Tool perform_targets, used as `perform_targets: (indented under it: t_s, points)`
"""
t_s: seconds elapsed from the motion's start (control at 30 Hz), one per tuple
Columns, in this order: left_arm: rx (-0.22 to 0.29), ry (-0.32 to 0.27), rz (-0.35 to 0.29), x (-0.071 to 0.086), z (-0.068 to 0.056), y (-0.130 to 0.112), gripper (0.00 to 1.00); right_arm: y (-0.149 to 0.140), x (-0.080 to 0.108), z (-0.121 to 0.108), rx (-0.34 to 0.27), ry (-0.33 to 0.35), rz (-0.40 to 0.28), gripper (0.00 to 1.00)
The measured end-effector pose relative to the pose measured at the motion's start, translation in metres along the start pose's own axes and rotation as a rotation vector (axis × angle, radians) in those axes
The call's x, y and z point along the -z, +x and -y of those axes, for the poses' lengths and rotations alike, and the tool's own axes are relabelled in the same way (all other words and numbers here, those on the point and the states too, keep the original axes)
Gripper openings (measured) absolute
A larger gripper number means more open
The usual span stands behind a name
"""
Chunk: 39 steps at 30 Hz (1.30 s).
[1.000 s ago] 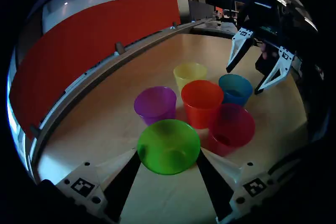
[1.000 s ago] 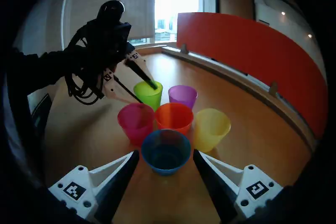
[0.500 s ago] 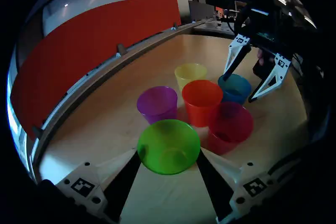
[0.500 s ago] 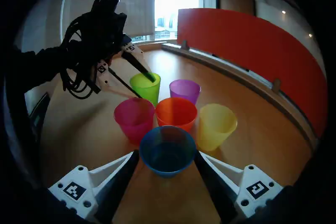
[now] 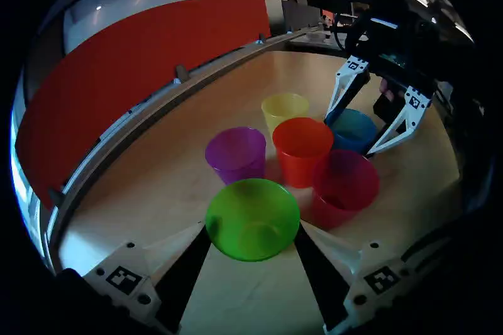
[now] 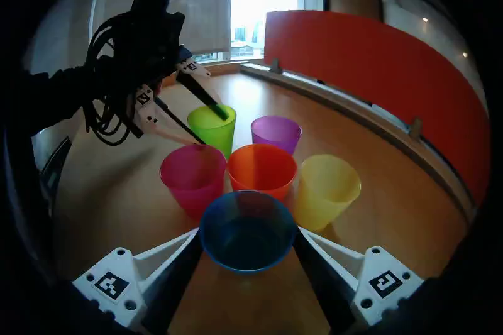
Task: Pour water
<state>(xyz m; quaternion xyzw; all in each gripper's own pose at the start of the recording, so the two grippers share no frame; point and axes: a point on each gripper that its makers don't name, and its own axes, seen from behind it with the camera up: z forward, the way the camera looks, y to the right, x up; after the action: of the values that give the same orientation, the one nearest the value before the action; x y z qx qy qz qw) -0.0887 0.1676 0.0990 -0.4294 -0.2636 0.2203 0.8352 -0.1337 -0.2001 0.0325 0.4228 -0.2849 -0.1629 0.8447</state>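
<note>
Left gripper view. The left gripper is clenched on the green cup; both fingers lie against its wall, below the rim. The cup is upright on the table. Just beyond it stand the purple cup to the left and the pink cup to the right. The orange cup is between and behind them, touching the pink. Farther off are the yellow cup and, to its right, the blue cup. The cups are tightly grouped. A red panel runs along the table's far left edge.

Right gripper view. The right gripper straddles the blue cup, one finger at each side of the rim. I cannot tell whether the fingers press on it or merely flank it. The cup is upright on the table; its contents are too dim to judge. Behind it come pink, orange and yellow in a row, then green and purple. Beyond, a sleeve and the looped cables of the left gripper show. A bright window lies past them.
</note>
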Motion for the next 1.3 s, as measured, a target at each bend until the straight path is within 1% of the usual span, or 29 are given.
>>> perform_targets:
  t_s: [0.07,0.17,0.23,0.37,0.67,0.87,1.07,1.3]
  points:
    - [0.001,0.000,0.001,0.000,0.000,-0.001,0.86,0.000,-0.001,0.001,0.005,0.003,0.001,0.99]
    - [-0.001,0.001,0.002,0.000,0.000,-0.002,0.86,-0.001,-0.001,0.001,0.012,0.005,0.008,0.93]
    - [-0.003,0.003,0.001,0.001,0.000,-0.002,0.86,-0.002,-0.001,0.001,0.014,0.004,0.011,0.91]
    - [-0.001,0.002,-0.001,0.002,-0.002,-0.001,0.86,-0.002,-0.001,0.002,0.017,0.004,0.012,0.90]
    - [0.009,0.001,-0.009,0.005,-0.003,0.001,0.87,0.000,0.000,0.001,0.013,-0.003,-0.006,0.90]
    - [0.008,0.005,-0.013,0.008,-0.002,0.004,0.87,0.004,0.003,0.001,0.021,-0.006,-0.020,0.90]
    - [0.019,0.010,-0.017,0.013,-0.001,0.007,0.86,0.011,0.011,-0.002,0.018,-0.016,-0.039,0.90]
    - [0.018,0.030,-0.035,0.027,-0.003,0.015,0.87,0.027,0.029,-0.004,0.016,-0.038,-0.075,0.90]
